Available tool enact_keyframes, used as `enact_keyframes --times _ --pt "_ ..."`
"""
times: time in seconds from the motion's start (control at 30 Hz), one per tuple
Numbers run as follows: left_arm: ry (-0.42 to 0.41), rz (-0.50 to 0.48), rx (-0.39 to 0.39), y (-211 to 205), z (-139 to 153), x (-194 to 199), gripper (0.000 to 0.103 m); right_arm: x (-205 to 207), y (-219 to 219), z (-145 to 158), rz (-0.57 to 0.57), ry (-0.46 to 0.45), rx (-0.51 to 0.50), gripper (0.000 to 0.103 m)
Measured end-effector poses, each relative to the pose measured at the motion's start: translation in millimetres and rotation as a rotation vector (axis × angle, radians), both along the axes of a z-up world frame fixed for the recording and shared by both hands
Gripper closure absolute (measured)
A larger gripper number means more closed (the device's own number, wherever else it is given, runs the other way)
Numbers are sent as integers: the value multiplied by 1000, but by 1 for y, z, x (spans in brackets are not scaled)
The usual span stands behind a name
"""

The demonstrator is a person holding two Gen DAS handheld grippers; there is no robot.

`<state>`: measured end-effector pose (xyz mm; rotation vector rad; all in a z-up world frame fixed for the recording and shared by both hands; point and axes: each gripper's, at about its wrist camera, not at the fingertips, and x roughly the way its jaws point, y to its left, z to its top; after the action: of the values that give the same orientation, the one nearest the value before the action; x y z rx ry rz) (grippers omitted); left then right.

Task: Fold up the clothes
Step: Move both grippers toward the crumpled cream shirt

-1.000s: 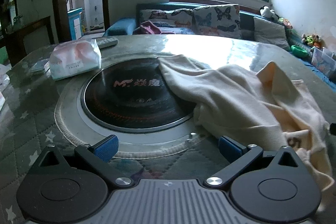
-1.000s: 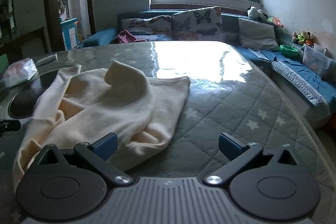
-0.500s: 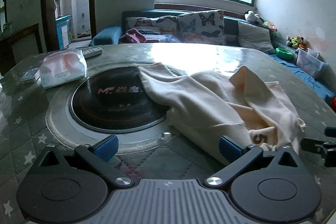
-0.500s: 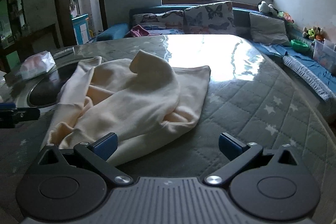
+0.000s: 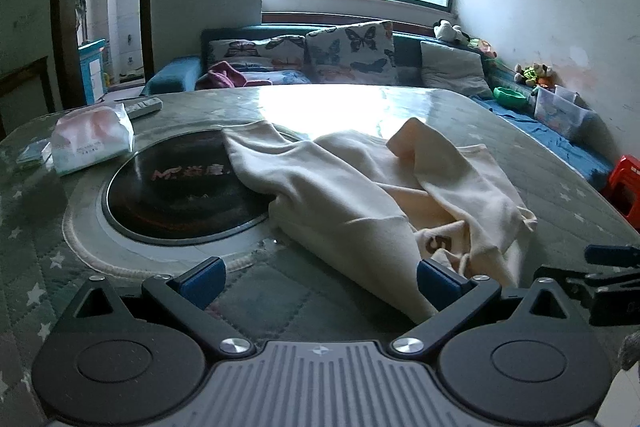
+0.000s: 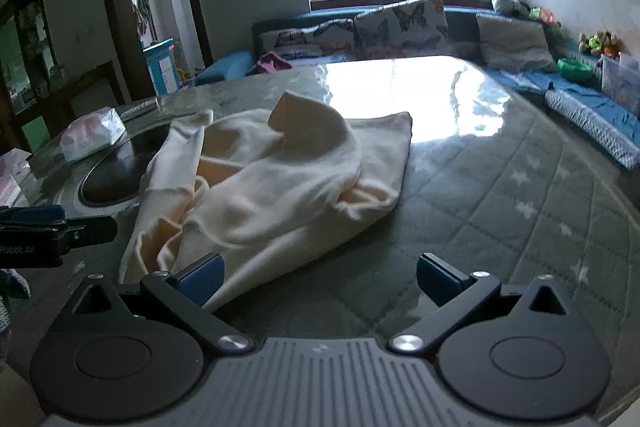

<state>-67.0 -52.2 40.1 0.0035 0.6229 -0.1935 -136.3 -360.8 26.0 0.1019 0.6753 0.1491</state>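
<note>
Lying crumpled on the quilted table [image 6: 520,195], a cream garment [image 5: 360,195] sits just ahead of the left gripper [image 5: 320,281] and the right gripper [image 6: 320,277], both with fingers spread wide and holding nothing. Its far edge drapes over a round black cooktop [image 5: 172,195] ahead-left of the left tool, beside a tissue pack [image 5: 92,139]. Because the cloth is bunched in layers, a pinch at the near hem could likely catch several folds at once, dragging the heap instead of spreading it flat.
</note>
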Motion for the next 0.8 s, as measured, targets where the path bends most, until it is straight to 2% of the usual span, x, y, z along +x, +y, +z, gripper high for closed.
enact_keyframes --times 0.8 --pt "30 -32 10 -15 2 1 0 -15 10 10 32 -63 -28 0"
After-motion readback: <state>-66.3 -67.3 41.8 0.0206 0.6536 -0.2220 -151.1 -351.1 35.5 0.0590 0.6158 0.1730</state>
